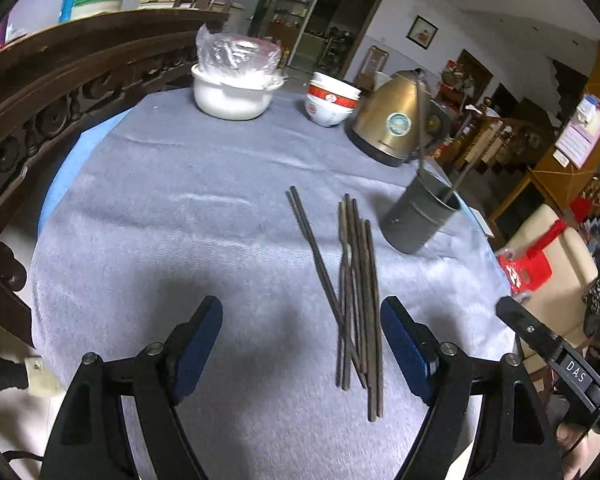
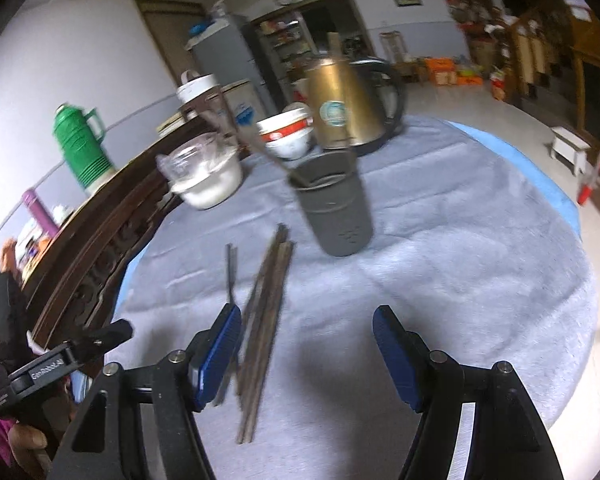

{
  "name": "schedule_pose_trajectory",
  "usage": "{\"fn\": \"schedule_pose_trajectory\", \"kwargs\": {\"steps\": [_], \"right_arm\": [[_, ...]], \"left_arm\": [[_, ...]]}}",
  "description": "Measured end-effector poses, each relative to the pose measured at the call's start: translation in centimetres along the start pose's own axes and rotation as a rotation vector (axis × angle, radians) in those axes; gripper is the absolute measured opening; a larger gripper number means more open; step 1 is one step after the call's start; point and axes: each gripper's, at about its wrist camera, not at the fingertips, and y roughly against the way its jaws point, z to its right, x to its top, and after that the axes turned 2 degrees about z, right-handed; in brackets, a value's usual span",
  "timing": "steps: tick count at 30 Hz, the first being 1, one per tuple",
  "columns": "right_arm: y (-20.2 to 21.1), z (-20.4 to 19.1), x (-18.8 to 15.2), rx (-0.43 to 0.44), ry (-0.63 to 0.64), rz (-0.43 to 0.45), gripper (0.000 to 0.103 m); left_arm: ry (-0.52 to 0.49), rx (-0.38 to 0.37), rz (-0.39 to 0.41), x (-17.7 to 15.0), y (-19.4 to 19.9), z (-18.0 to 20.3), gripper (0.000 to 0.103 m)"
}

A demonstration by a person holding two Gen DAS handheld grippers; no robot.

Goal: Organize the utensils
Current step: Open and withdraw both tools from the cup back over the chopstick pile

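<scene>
Chopsticks (image 1: 356, 292) in my left wrist view lie bundled on the grey cloth (image 1: 180, 220), just inside the right finger of my left gripper (image 1: 302, 344), which is wide open, holds nothing; dark holder cup (image 1: 420, 216) with two sticks stands beyond, near gold kettle (image 1: 396, 120) and bowls (image 1: 332, 104). Right wrist view, blurred: chopsticks (image 2: 264, 320) sit beside the left finger of my right gripper (image 2: 308, 352), also spread wide and empty, cup (image 2: 336, 208) ahead, cluttered room behind.

Brown chopsticks (image 1: 358, 292) – grey holder (image 1: 420, 216) – gold kettle (image 1: 396, 120) (bowls (image 1: 330, 104) red-and-white).
</scene>
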Motion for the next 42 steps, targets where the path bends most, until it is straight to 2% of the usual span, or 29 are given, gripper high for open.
{"fn": "schedule_pose_trajectory", "kwargs": {"steps": [9,14,20,28,33,42], "right_arm": [[-0.3,-3.1,-0.8,-0.006,0.051,-0.037,0.073],[-1.2,-4.4,-0.6,-0.026,0.082,-0.07,0.073],[-4.0,-5.3,-0.2,-0.028,0.113,-0.133,0.073],[-6.2,-3.5,0.5,-0.059,0.112,-0.172,0.073],[-6.8,-1.8,0.7,-0.07,0.067,-0.175,0.073],[-7.2,-0.5,0.5,-0.04,0.024,-0.171,0.073]], "left_arm": [[-0.026,-0.035,0.016,-0.9,1.3,-0.5,0.081],[-0.009,-0.049,0.017,-0.7,1.3,-1.8,0.081],[0.04,-0.031,0.004,0.5,0.1,-4.0,0.081],[0.096,-0.007,-0.03,1.2,-2.5,-5.6,0.081],[0.065,-0.005,-0.055,1.3,-3.4,-5.0,0.081],[0.025,0.002,-0.094,1.5,-4.6,-3.4,0.081]]}}
